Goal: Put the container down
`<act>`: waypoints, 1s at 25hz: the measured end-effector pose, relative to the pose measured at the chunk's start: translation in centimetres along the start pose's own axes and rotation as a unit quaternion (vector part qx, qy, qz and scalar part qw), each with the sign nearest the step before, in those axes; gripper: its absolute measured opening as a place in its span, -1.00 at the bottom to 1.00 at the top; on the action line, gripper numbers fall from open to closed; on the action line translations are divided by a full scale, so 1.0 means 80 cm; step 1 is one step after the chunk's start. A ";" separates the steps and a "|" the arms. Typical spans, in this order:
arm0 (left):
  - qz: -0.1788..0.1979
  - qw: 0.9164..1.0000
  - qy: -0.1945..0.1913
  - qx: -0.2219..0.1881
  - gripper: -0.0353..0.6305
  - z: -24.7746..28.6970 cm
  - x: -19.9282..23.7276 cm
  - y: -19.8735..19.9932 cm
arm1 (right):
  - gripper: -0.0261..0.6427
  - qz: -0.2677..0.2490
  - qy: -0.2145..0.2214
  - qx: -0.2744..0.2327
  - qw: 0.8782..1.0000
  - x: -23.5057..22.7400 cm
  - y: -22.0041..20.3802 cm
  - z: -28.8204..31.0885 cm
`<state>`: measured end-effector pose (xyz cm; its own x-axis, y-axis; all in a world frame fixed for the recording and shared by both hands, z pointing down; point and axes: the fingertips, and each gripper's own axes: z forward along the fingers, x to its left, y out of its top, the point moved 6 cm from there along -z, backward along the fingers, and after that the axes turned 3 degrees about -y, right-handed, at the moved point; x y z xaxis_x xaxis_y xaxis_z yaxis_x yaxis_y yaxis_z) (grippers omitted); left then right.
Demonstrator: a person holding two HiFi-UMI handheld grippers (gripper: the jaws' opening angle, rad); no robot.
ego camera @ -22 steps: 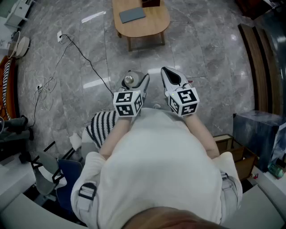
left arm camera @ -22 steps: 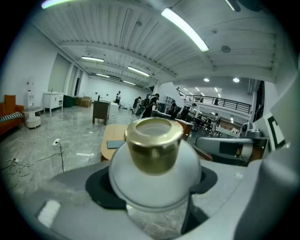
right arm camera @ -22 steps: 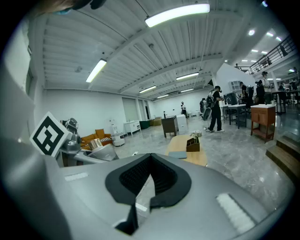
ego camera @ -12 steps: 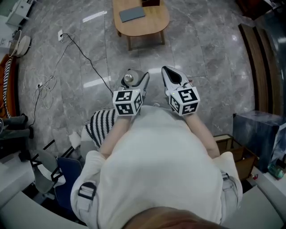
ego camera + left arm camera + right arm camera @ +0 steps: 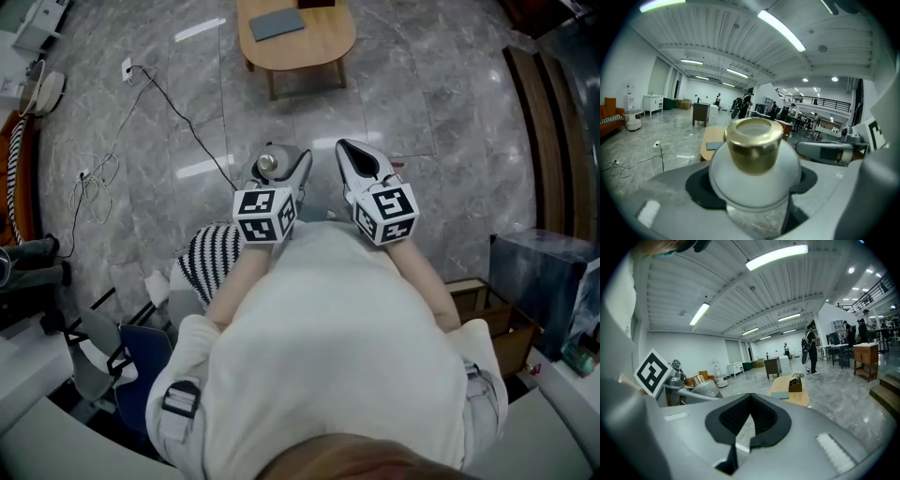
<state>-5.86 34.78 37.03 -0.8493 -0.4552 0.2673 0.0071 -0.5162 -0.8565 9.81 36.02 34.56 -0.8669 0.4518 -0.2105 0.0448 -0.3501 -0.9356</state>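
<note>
Off to the left a black cable point(image 5: 173, 117) trails across the grey marble floor point(image 5: 441, 141). A striped cloth point(image 5: 208, 261) lies near the person's left elbow. The left gripper point(image 5: 283, 171) is held out in front of the person's white shirt point(image 5: 328, 347), and its jaws are closed on the container point(image 5: 754, 161). This is a frosted white jar with a gold cap point(image 5: 753, 144). It sits right between the two dark pads point(image 5: 701, 187), one pressing on each side of its rounded body, and the cap stands above them. From above, the cap faces upward and the container point(image 5: 268, 166) hangs over bare floor. It is well apart from the wooden table point(image 5: 319, 42) further ahead.

Just beside it, the right gripper point(image 5: 354, 161) is held at about the same height. Its jaws are pressed together at the tips with nothing between them, only the hollow of its own black pads point(image 5: 761, 420). Further right a cardboard box point(image 5: 492, 323) stands on the floor by the person's right arm.
</note>
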 end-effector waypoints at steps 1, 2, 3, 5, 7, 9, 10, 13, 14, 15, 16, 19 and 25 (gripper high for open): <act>0.000 1.000 0.000 0.001 0.16 0.000 0.000 0.000 | -0.92 0.000 -0.001 0.001 1.000 0.000 -0.001 -0.001; -0.001 1.000 -0.001 0.001 0.16 0.001 0.001 0.001 | -0.92 0.000 -0.001 0.002 1.000 0.000 -0.002 -0.001; -0.002 1.000 -0.001 0.001 0.16 0.004 0.002 0.001 | -0.92 0.001 -0.001 0.004 1.000 -0.002 -0.003 -0.001; -0.004 1.000 -0.003 0.002 0.16 0.010 0.003 0.002 | -0.92 0.004 -0.001 0.008 1.000 -0.005 -0.006 0.002; -0.004 1.000 -0.006 0.002 0.16 0.019 0.006 0.004 | -0.92 0.005 -0.001 0.010 1.000 -0.009 -0.006 0.009; -0.004 1.000 -0.010 0.003 0.16 0.027 0.009 0.009 | -0.92 0.006 -0.002 0.011 1.000 -0.014 -0.004 0.018; -0.003 1.000 -0.011 0.003 0.16 0.032 0.012 0.011 | -0.92 0.007 -0.001 0.011 1.000 -0.017 -0.002 0.024; -0.002 1.000 -0.012 0.002 0.16 0.049 0.025 0.023 | -0.92 0.009 0.002 0.013 1.000 -0.024 0.005 0.045; -0.003 1.000 -0.012 0.002 0.16 0.054 0.030 0.027 | -0.92 0.008 0.004 0.014 1.000 -0.026 0.008 0.053; -0.003 1.000 -0.012 0.001 0.16 0.060 0.036 0.032 | -0.92 0.005 0.005 0.015 1.000 -0.027 0.011 0.061; -0.003 1.000 -0.012 0.001 0.16 0.066 0.042 0.037 | -0.92 0.003 0.005 0.015 1.000 -0.030 0.014 0.070; -0.006 1.000 -0.011 -0.001 0.16 0.086 0.061 0.052 | -0.92 0.000 0.005 0.016 1.000 -0.041 0.025 0.098; -0.003 1.000 -0.012 -0.002 0.16 0.125 0.098 0.091 | -0.92 -0.003 0.001 0.012 1.000 -0.062 0.059 0.156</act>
<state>-7.21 20.15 37.30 -0.8366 -0.4691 0.2830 -0.0008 -0.5155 -0.8569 8.15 21.92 34.74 -0.8659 0.4562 -0.2050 0.0272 -0.3664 -0.9301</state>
